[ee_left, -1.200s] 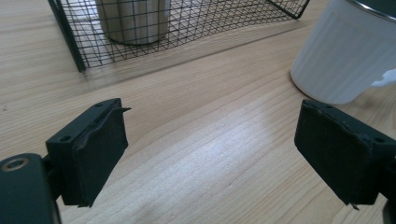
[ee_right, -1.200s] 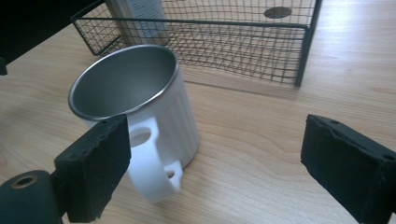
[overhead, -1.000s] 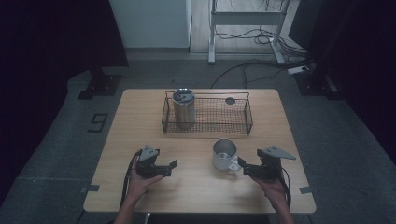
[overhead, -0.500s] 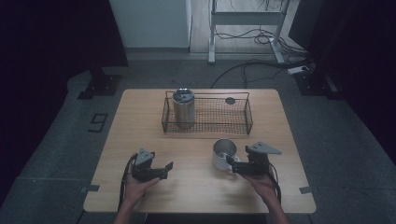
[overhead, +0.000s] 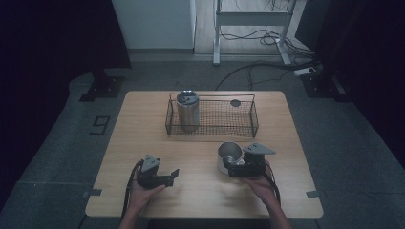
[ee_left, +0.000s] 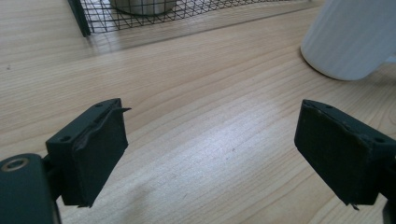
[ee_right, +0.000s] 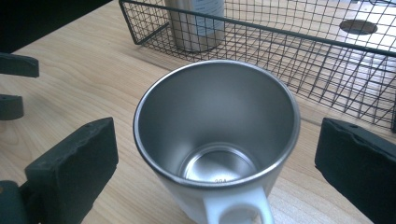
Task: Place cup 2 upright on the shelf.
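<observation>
A white mug [overhead: 230,156] with a steel inside stands upright on the counter [overhead: 200,200], near the right front, just in front of the wire basket [overhead: 212,118]. The right claw [overhead: 228,167] is spread wide, its jaws either side of the mug's handle end without touching it. The left claw [overhead: 175,174] rests at the near left, jaws apart over bare wood, holding nothing. A steel tumbler [overhead: 187,110] stands in the basket's left end.
</observation>
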Tool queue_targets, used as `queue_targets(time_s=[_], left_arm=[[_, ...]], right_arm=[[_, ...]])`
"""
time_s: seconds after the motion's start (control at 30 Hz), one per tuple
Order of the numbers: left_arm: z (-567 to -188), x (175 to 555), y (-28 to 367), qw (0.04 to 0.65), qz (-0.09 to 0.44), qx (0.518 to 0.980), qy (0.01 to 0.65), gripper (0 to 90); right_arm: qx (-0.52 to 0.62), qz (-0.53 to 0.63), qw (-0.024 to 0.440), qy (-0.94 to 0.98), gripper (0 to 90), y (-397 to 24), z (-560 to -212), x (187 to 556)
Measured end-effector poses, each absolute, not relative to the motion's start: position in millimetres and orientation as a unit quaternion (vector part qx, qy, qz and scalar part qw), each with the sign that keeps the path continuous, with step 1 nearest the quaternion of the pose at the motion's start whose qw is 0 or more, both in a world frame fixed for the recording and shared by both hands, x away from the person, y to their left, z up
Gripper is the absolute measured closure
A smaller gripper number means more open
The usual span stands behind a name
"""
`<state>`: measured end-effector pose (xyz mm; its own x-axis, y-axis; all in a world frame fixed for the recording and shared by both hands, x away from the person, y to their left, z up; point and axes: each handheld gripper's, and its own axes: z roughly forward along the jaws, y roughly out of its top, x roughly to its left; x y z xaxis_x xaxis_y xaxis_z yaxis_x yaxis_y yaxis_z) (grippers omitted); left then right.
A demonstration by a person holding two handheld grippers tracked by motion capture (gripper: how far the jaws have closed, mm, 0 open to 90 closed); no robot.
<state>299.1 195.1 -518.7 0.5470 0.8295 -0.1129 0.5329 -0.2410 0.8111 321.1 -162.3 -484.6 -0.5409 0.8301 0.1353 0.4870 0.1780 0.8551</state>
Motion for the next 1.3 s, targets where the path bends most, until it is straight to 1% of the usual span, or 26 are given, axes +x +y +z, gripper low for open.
queue_targets(time_s=[0.23, 0.37, 0.5, 0.57, 0.6, 1.17, 1.3], left_arm=[[-522.2, 296.6, 193.6, 0.419, 0.173, 0.772, 0.446, 9.4], [-523.9, 294.7, 195.8, 0.415, 0.174, 0.772, 0.45, 9.4], [-525.3, 292.7, 197.7, 0.411, 0.175, 0.771, 0.453, 9.4], [-525.7, 291.5, 198.8, 0.409, 0.176, 0.771, 0.456, 9.5], [-526.0, 291.0, 199.4, 0.409, 0.177, 0.77, 0.456, 9.4], [-526.6, 289.8, 202.7, 0.407, 0.177, 0.769, 0.46, 9.5], [-526.2, 290.2, 203.9, 0.408, 0.176, 0.768, 0.461, 9.5]], right_arm=[[0.439, 0.451, 0.184, 0.756, 0.0, -150.4, -492.6, 330.3], [0.436, 0.433, 0.197, 0.764, 0.0, -143.1, -497.0, 335.3], [0.436, 0.425, 0.197, 0.768, 0.0, -140.0, -500.6, 339.5], [0.435, 0.416, 0.203, 0.772, 2.5, -138.6, -502.3, 341.0], [0.433, 0.414, 0.204, 0.774, 5.6, -138.0, -503.3, 341.7], [0.414, 0.415, 0.202, 0.785, 7.3, -140.8, -504.8, 345.1], [0.421, 0.426, 0.194, 0.777, 7.4, -143.9, -504.4, 345.4]])
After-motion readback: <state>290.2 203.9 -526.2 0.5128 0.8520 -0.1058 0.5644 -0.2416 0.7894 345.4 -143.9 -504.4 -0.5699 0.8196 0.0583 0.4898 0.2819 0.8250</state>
